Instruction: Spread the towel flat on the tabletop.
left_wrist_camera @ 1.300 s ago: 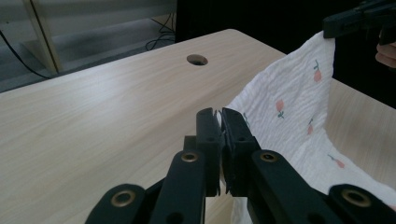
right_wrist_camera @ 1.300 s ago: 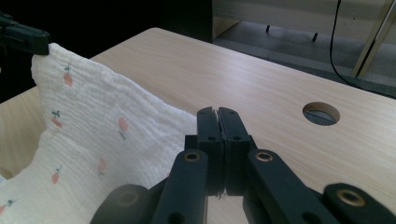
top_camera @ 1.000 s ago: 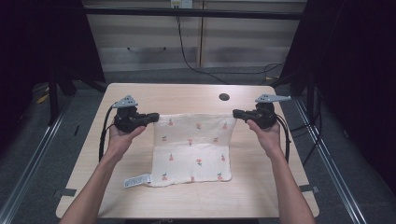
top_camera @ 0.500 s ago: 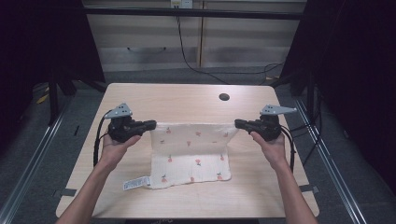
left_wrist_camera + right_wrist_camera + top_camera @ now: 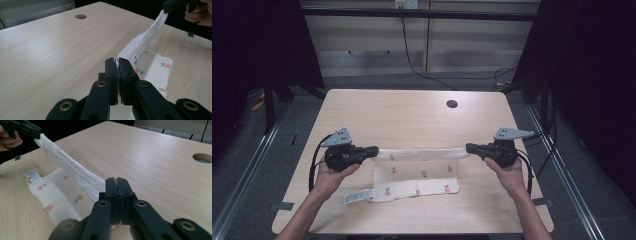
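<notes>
From the high view, the left hand-held gripper (image 5: 373,149) and the right hand-held gripper (image 5: 470,148) each pinch one far corner of the white muslin cloth (image 5: 417,175), which carries small carrot-like prints. The raised far edge is pulled taut between them, running left to right across the worktop (image 5: 412,112), so the cloth's long axis lies along the line joining the two grippers. The rest of the cloth hangs toward the near side and lies on the worktop. Each hand sits at one end, neither nearer than the other. A care label (image 5: 358,196) sticks out at the near left corner; its print is too small to read.

In the left gripper view, the jaws are pressed together on the cloth's corner (image 5: 118,65), and the bunched edge (image 5: 147,36) rises away to the right hand-held gripper (image 5: 165,9) at the far right.

In the right gripper view, the jaws are clamped on the other corner (image 5: 116,182), and the edge (image 5: 67,162) stretches to the left hand-held gripper (image 5: 37,133). The label (image 5: 31,175) shows faint, unreadable print.
</notes>
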The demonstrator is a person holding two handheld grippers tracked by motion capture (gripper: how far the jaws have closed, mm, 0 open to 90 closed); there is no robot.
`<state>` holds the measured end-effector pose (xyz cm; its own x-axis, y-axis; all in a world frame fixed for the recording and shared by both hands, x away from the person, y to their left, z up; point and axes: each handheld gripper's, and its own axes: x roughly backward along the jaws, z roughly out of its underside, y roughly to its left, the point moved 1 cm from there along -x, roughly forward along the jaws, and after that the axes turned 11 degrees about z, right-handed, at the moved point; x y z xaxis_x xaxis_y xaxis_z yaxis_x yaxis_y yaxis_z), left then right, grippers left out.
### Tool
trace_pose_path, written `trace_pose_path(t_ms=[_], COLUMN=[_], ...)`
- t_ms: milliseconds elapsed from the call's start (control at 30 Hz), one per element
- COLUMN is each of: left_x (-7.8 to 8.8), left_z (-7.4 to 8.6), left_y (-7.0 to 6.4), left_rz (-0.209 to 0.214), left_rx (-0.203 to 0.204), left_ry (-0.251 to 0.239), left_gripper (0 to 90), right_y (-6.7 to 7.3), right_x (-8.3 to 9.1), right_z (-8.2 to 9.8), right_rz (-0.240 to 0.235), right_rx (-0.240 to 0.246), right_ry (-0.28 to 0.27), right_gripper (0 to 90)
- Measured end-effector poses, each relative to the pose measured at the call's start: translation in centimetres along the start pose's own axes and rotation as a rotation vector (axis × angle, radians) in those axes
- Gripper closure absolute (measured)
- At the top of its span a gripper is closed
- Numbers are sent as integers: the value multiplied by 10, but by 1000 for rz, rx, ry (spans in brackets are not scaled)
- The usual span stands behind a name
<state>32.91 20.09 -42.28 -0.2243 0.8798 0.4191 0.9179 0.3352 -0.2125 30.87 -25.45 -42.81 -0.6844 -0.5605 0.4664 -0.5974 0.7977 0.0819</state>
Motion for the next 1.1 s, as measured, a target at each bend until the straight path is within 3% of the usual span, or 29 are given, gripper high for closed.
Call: trace_pose_path(t_ms=[133,267,367,433,533,633,700,833,967,1033,1100], left_x=[-3,-6,-9,-10,-11,-10,-13,-13,-10,-9,-7], left_z=[15,31,40,44,51,60,67,70,73,74,74], left_y=[-7,-13,-14,-15,-19,-20,-18,-22,-22,-22,-22], left_rz=[6,23,22,26,38,52,53,74,81,104,96], left_rx=[11,30,40,46,40,55,75,63,78,97,97], left_ry=[36,82,118,126,138,116,129,132,129,117,110], left_gripper=[867,867,867,868,867,865,865,860,848,847,832], right_y=[5,12,15,17,22,27,27,30,33,34,35], right_x=[2,-1,0,1,-3,-4,-4,-3,0,1,3], right_z=[11,27,31,32,38,49,54,61,62,62,61], right_rz=[-14,-22,-28,-36,-42,-47,-54,-67,-77,-66,-70], right_rx=[-4,15,17,12,29,28,17,9,2,3,-1], right_ry=[24,91,100,98,139,167,173,184,187,191,181], right_gripper=[884,884,884,884,884,882,879,867,832,805,801])
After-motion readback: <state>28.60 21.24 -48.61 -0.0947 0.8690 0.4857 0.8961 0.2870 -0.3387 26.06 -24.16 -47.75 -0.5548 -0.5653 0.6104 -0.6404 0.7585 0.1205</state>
